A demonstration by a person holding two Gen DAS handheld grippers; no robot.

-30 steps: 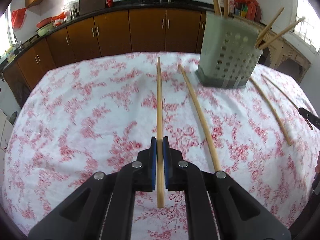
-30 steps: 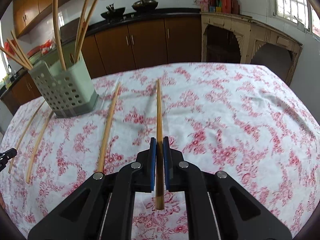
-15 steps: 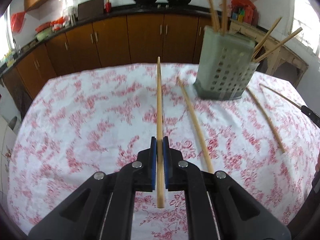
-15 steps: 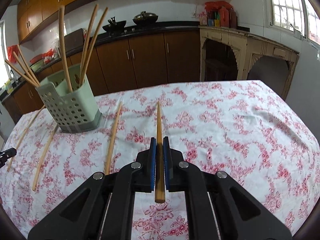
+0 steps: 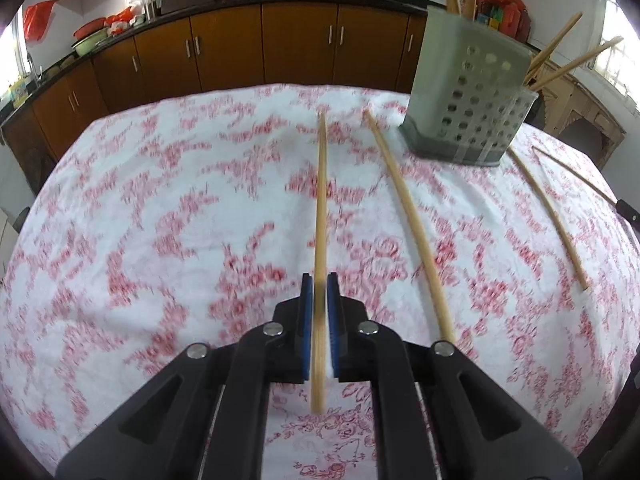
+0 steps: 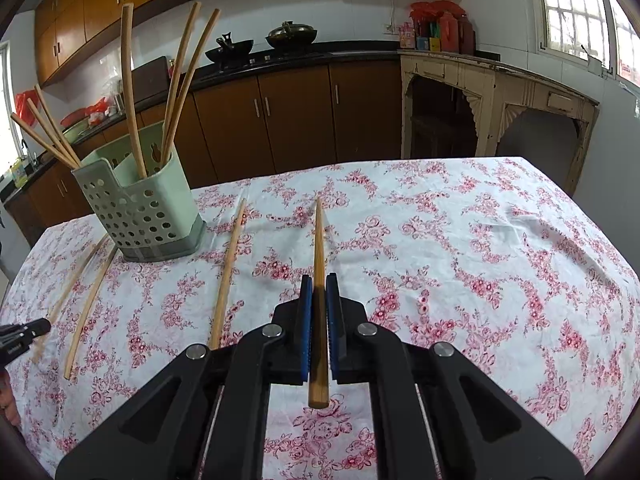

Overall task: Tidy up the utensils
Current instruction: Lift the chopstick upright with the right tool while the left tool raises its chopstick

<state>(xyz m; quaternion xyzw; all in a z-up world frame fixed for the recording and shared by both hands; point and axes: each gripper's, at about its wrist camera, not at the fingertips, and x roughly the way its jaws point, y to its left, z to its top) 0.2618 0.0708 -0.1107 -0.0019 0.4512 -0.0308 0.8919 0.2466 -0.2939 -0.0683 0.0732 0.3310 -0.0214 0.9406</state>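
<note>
My left gripper [image 5: 320, 286] is shut on a long wooden chopstick [image 5: 321, 200] that points forward over the table. My right gripper [image 6: 319, 286] is shut on another chopstick [image 6: 319, 248], held above the cloth. The pale green perforated utensil holder [image 5: 468, 108] stands at the far right in the left wrist view and at the far left in the right wrist view [image 6: 144, 204], with several chopsticks standing in it. Loose chopsticks lie on the cloth: one [image 5: 408, 224] beside my left gripper, two [image 5: 548, 216] past the holder, one [image 6: 228, 272] left of my right gripper.
The table [image 6: 500, 240] has a white cloth with red flowers. Brown kitchen cabinets [image 6: 300, 116] and a counter with woks stand behind it. A cream side table [image 6: 500, 100] is at the back right. The left gripper's tip [image 6: 24, 332] shows at the right wrist view's left edge.
The right gripper has risen and tilted up with its chopstick, so the holder looks farther off. The left gripper has moved closer to the table and holder, its chopstick still gripped.
</note>
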